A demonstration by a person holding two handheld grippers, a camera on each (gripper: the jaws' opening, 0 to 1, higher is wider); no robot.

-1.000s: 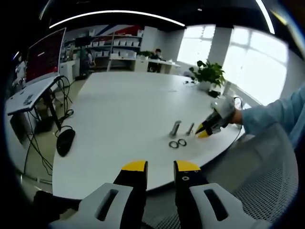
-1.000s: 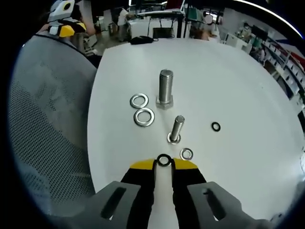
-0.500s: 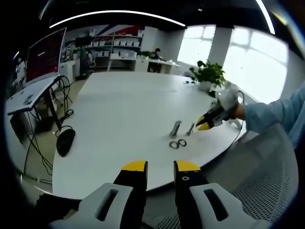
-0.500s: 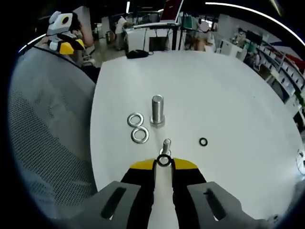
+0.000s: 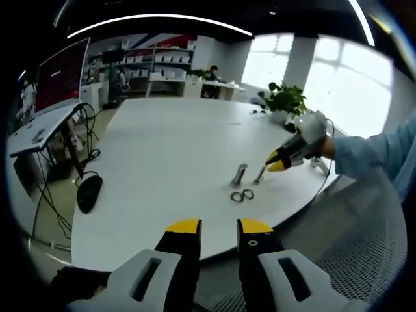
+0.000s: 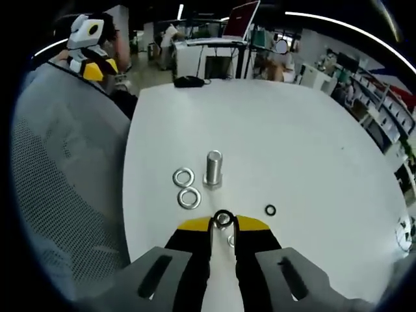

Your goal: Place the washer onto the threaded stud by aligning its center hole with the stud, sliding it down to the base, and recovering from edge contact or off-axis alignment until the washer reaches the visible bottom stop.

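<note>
right gripper (image 6: 223, 222) pinches washer (image 6: 223, 218) at its tips | small stud (image 6: 231, 240) upright on bench (image 6: 312, 149), directly beneath washer, mostly hidden | left gripper (image 5: 218, 227) slightly parted, well back, holds nothing

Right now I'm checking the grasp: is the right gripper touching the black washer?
Touching. In the right gripper view the right gripper has its yellow tips closed on the black washer, which sits pinched between them above the white table.

Bright windows (image 5: 338, 84), white table (image 5: 169, 149), mesh chair (image 6: 58, 169).
</note>
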